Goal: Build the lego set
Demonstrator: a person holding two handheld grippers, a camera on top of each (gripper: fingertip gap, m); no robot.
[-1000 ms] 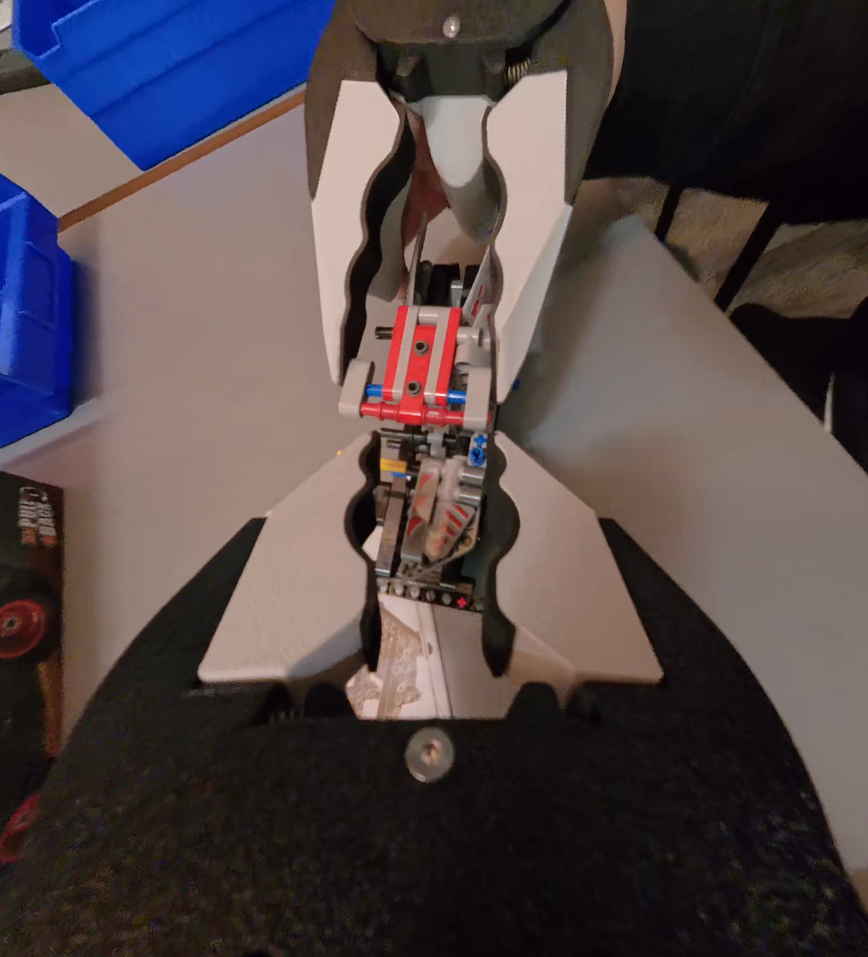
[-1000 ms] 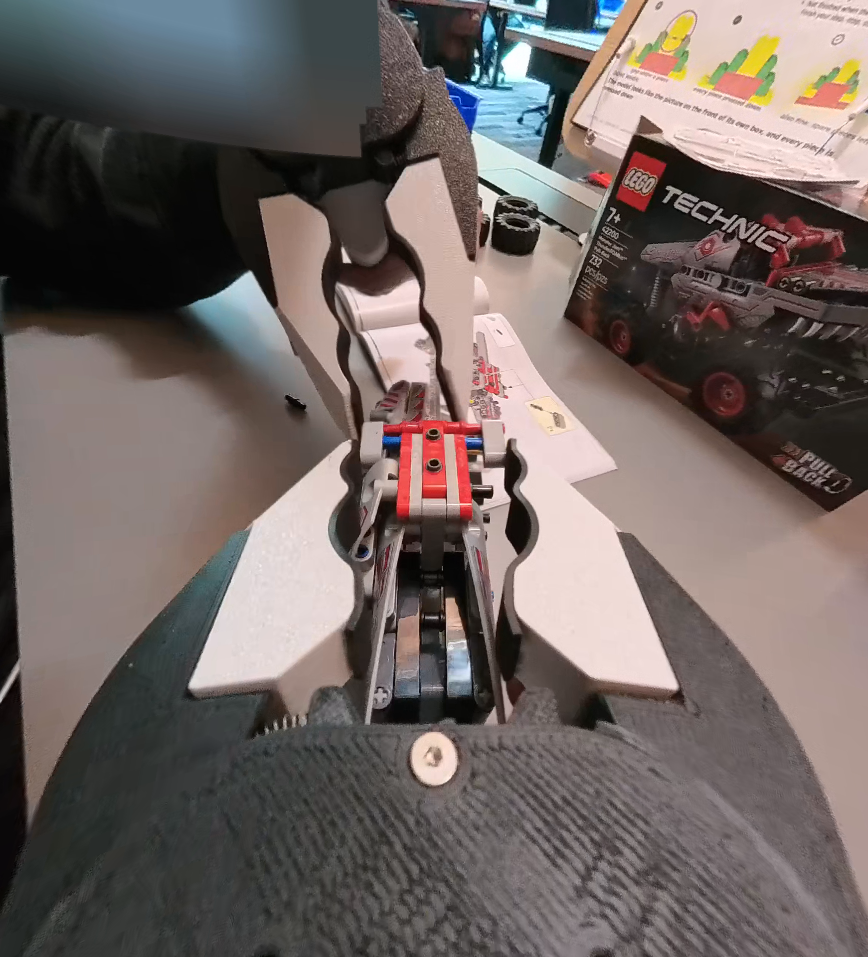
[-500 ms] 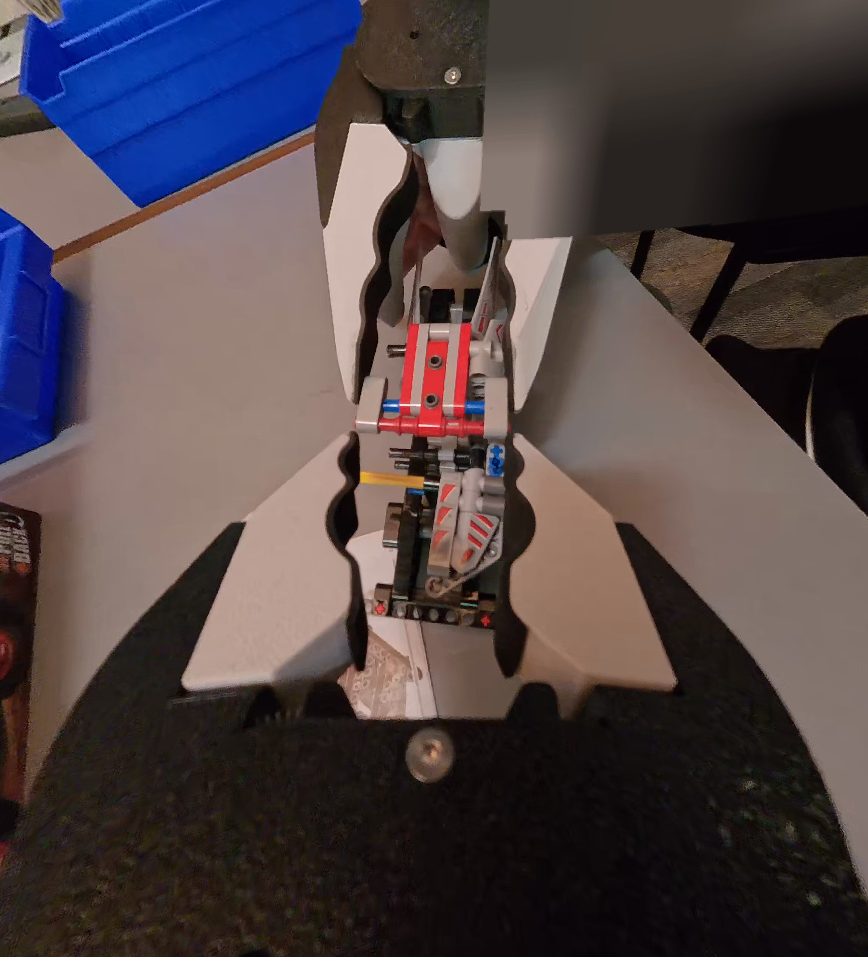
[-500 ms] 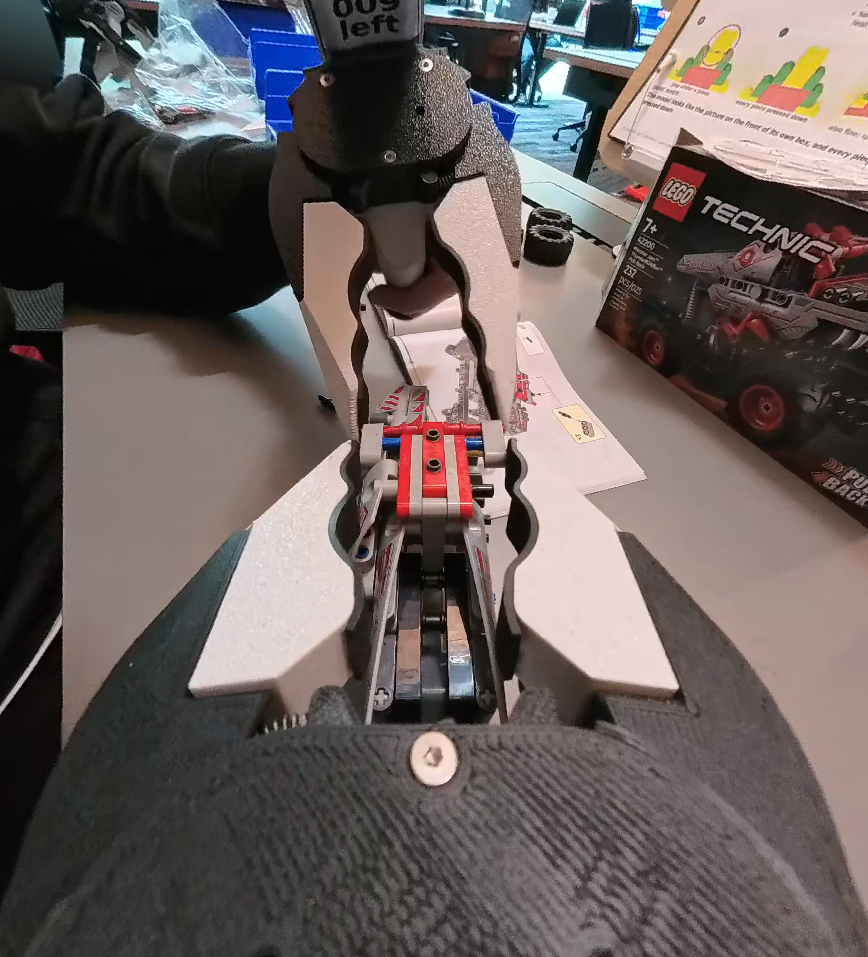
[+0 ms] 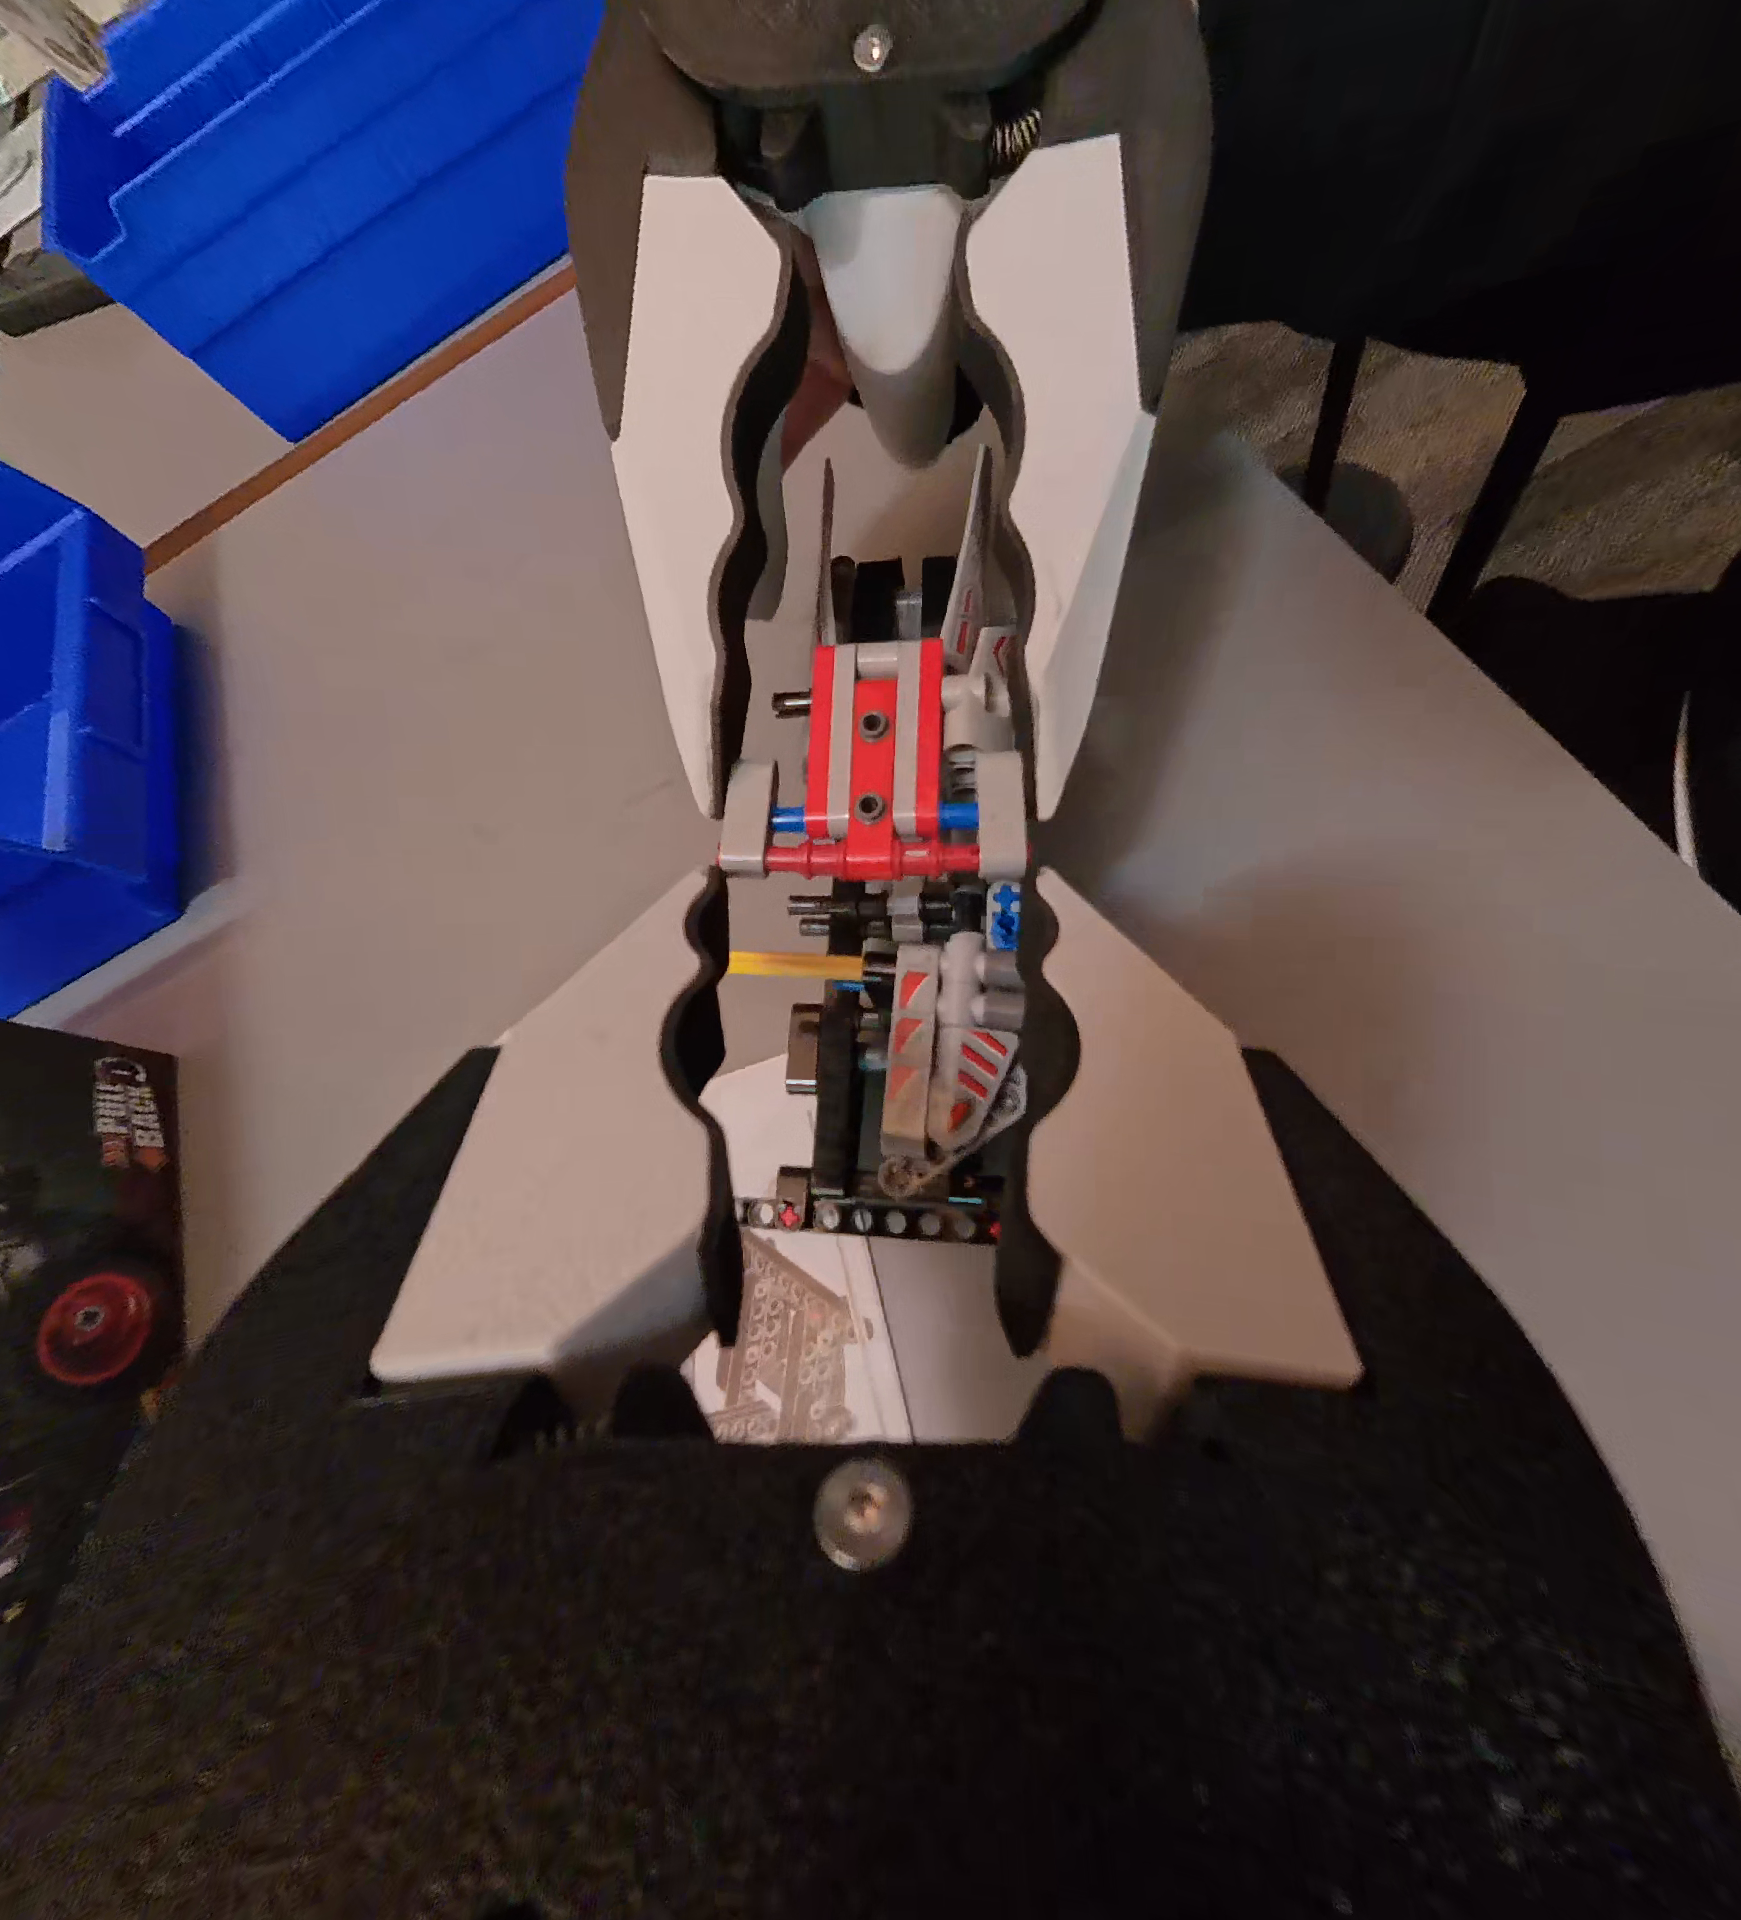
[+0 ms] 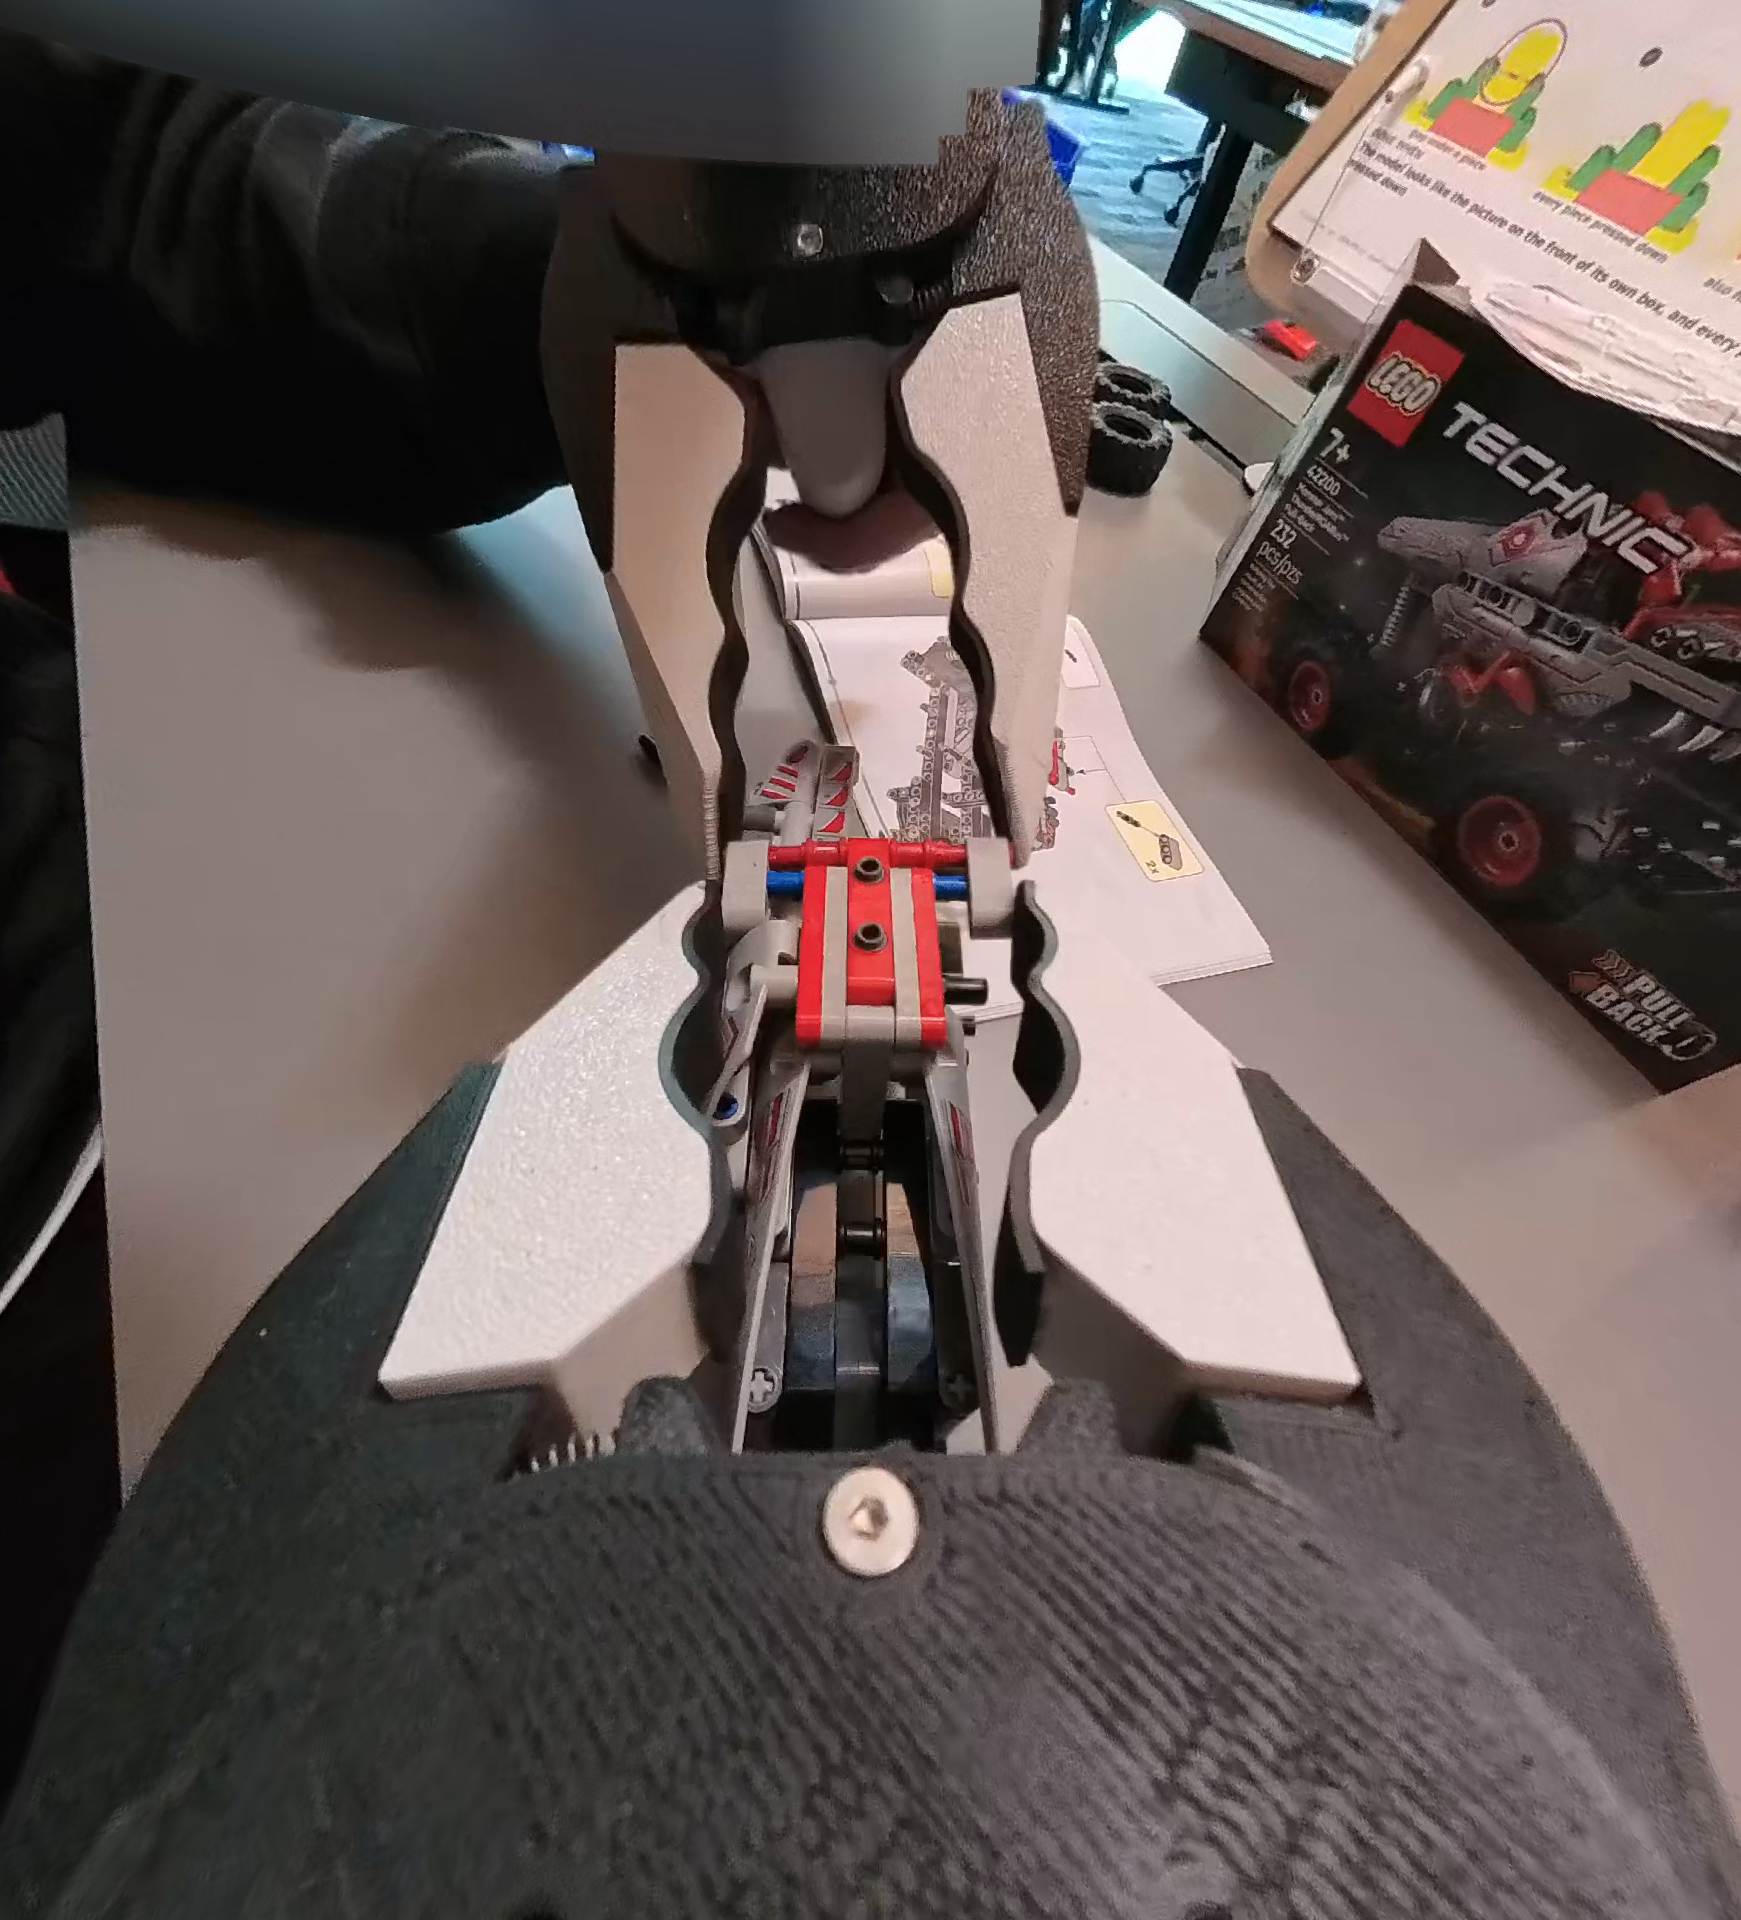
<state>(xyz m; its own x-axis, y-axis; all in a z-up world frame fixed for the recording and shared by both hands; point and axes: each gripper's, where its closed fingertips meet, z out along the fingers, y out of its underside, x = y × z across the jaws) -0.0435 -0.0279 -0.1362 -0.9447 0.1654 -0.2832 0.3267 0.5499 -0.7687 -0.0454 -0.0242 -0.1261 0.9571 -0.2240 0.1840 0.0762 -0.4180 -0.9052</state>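
Observation:
A partly built lego model (image 5: pixel 876 748), red and grey with black beams, hangs above the table between my two grippers, which face each other. My right gripper (image 6: pixel 866 914) is shut on the model's (image 6: pixel 866 966) body, its fingers pressed to both sides; it also shows at the top of the left wrist view (image 5: pixel 881 821). My left gripper (image 5: pixel 871 904) is open around the model's other end, with a gap and a yellow axle (image 5: pixel 793 964) showing by its left finger. In the right wrist view the left gripper (image 6: pixel 861 831) stands upright beyond the model.
The open instruction booklet (image 6: pixel 1105 810) lies under the grippers. The lego box (image 6: pixel 1531 665) stands to the right, with two black tyres (image 6: pixel 1131 426) behind. Blue bins (image 5: pixel 274 187) stand at the table's far left. The table edge (image 5: pixel 1468 665) runs close on the right. A dark sleeve (image 6: pixel 274 312) is at left. The tips of both grippers are at nearly the same place.
My left gripper's jaws have widened from the model, leaving a gap on one side. My right gripper still holds the model, which has barely moved.

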